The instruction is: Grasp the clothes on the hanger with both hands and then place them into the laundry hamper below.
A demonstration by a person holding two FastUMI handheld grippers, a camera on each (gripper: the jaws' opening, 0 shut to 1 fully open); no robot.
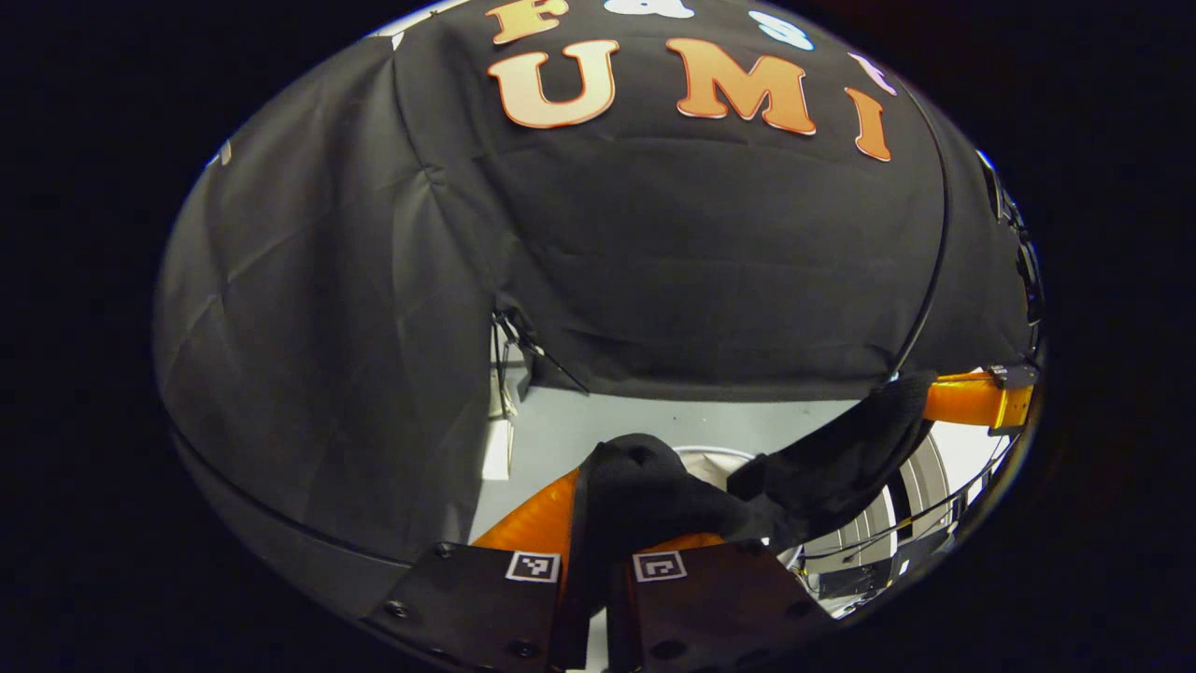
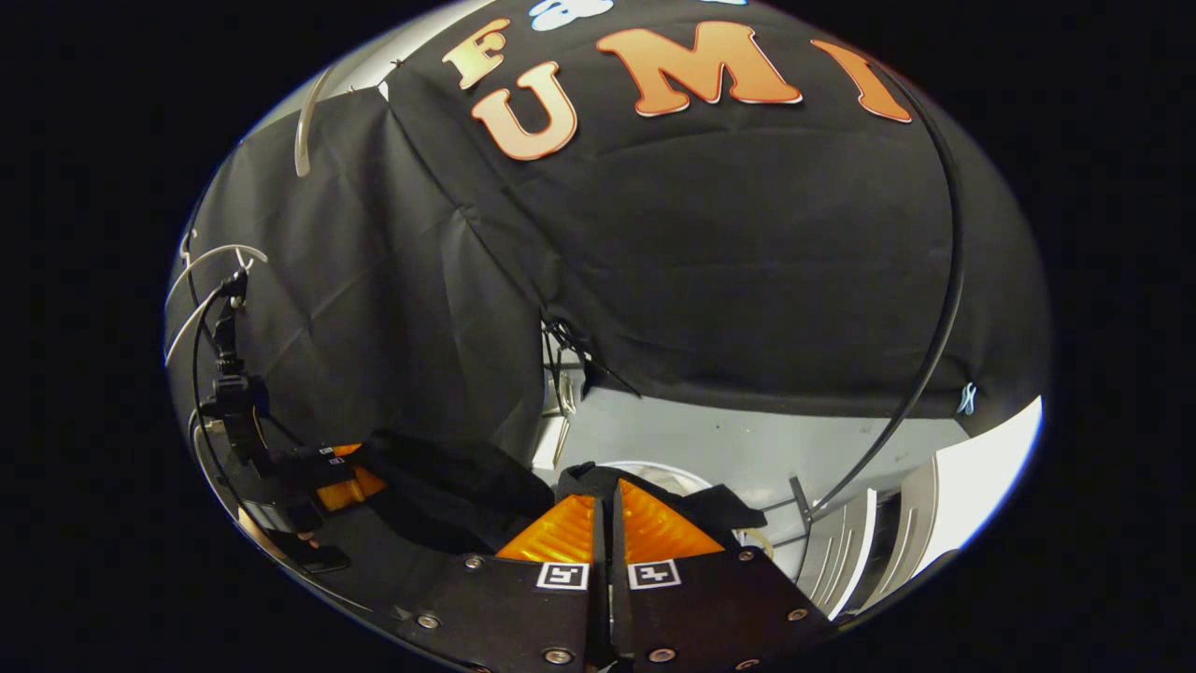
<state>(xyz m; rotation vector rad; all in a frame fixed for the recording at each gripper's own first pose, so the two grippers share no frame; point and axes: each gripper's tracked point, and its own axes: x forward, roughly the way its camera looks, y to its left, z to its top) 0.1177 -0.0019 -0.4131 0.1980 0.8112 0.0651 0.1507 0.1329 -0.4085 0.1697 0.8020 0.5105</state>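
Note:
The black garment (image 1: 654,495) is bunched between the fingers of my left gripper (image 1: 621,509), which is shut on it. From there the cloth stretches up and right to my right gripper (image 1: 976,397), which holds its other end. In the right gripper view, my right gripper (image 2: 609,491) is shut, with black cloth (image 2: 719,509) spilling out around its tips. The garment (image 2: 448,486) sags leftward to the left gripper (image 2: 346,481), farther off. Below the cloth shows the round white rim of the laundry hamper (image 1: 710,456) (image 2: 654,470), partly hidden by the garment.
The black booth cloth hangs close behind, over a pale grey floor strip (image 2: 747,439). White slatted panels (image 1: 925,486) (image 2: 850,551) stand at the right. A thin black cable (image 2: 934,308) arcs down the right side.

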